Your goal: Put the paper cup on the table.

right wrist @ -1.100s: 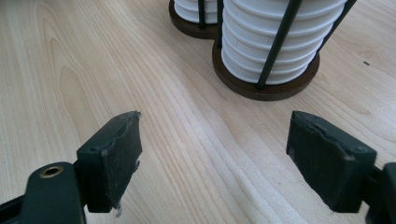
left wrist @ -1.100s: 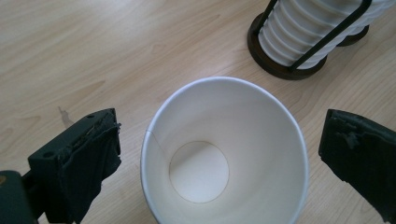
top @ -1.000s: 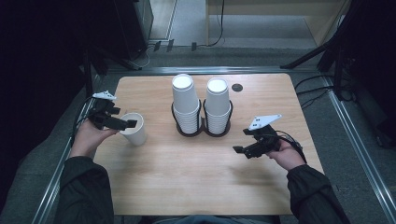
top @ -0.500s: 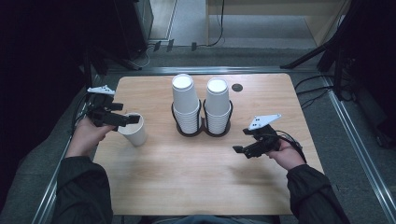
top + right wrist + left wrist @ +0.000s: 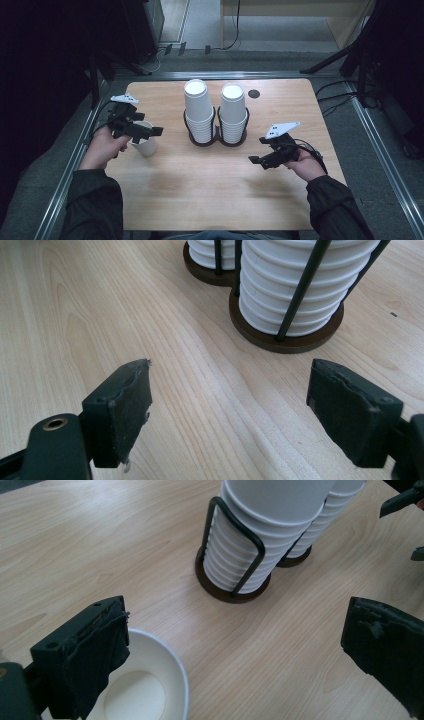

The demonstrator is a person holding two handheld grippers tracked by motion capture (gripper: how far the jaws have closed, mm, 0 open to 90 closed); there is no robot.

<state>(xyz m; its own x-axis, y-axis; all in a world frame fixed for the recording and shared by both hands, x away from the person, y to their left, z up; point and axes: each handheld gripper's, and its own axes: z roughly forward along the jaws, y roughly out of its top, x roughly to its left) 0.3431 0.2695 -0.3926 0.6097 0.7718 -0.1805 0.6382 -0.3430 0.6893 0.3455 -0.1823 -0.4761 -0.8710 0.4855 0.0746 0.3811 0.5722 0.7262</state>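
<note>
- Your left gripper stands spread wide above the cup, gripping nothing; its foam pads look ragged.
- The cup, smooth white paper with a round rolled rim, stands upright at nine o'clock on the wood-grain table.
- Your right gripper is released too, at four o'clock.

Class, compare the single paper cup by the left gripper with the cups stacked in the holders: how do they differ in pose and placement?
The single cup stands alone on the table, mouth up. The stacked cups sit nested upside down, bottoms up, inside black wire holders on round bases. The single cup is near the table's left edge; the stacks are toward the back middle. All are plain white paper cups.
</note>
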